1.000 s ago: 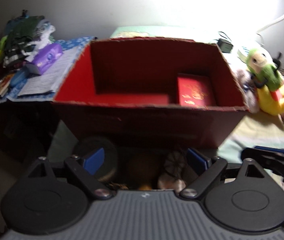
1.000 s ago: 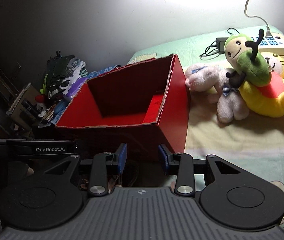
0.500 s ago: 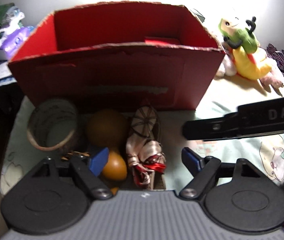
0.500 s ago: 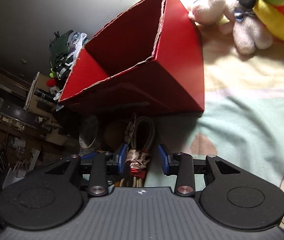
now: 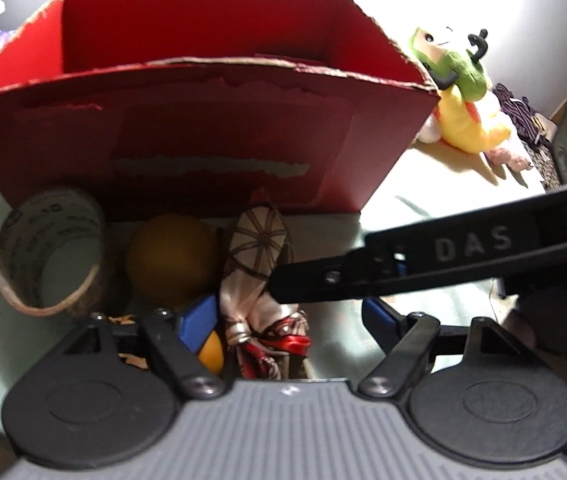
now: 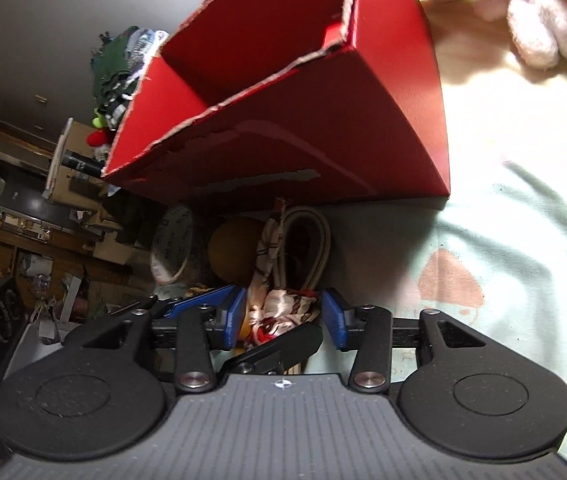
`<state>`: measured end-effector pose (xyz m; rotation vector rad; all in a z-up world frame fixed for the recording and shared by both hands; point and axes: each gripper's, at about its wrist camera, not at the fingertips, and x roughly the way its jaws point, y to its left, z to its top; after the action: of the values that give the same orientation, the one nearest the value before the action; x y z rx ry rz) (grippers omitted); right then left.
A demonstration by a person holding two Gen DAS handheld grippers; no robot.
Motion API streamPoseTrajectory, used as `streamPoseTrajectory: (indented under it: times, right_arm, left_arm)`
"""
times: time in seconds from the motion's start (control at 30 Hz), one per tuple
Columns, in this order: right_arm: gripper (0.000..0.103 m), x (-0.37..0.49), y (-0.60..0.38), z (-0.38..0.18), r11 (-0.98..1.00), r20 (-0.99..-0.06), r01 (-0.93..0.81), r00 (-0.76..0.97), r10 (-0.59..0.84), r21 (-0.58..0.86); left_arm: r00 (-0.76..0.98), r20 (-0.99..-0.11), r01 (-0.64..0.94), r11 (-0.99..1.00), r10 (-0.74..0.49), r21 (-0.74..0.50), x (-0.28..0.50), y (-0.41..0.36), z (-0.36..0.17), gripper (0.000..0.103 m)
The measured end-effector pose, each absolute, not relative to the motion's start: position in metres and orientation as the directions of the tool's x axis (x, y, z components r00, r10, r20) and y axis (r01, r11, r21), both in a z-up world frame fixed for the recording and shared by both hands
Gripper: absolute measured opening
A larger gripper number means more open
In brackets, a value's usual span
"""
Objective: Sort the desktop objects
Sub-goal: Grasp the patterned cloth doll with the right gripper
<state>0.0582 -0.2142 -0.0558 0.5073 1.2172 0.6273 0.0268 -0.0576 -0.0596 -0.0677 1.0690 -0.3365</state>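
A red cardboard box (image 5: pixel 219 128) stands open at the back, also in the right wrist view (image 6: pixel 323 120). In front of it lie a tape roll (image 5: pixel 47 252), an orange-brown ball (image 5: pixel 171 256) and a patterned silk pouch (image 5: pixel 259 280). My left gripper (image 5: pixel 289 322) is open low over the pouch, its left finger by a small orange ball (image 5: pixel 211 354). My right gripper (image 6: pixel 285 318) is open with the pouch (image 6: pixel 279 312) between its pads, not squeezed. The right gripper's finger (image 5: pixel 423 264) crosses the left view.
Plush toys (image 5: pixel 459 92) lie right of the box on the pale green bedsheet (image 6: pixel 503 240). A beige belt loop (image 6: pixel 307 240) sits behind the pouch. Cluttered shelves and clothes (image 6: pixel 123 60) are at the far left.
Both grippers have dropped from box height down to the objects in front of the box. The right gripper has moved in around the pouch, crossing the left view.
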Motion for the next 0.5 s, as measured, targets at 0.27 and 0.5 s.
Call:
streamPoseTrajectory:
  times: [0.27, 0.5]
  right_arm:
    - [0.046, 0.064, -0.208, -0.069, 0.719, -0.699, -0.15, 0.17, 0.694, 0.678]
    - [0.038, 0.068, -0.211, -0.082, 0.71, -0.698, -0.118, 0.134, 0.704, 0.694]
  left_arm:
    - [0.383, -0.867, 0.198, 0.945, -0.318, -0.259, 0.037, -0.05, -0.073, 0.08]
    - [0.354, -0.873, 0.2, 0.939, -0.336, -0.281, 0.041, -0.053, -0.077, 0.071]
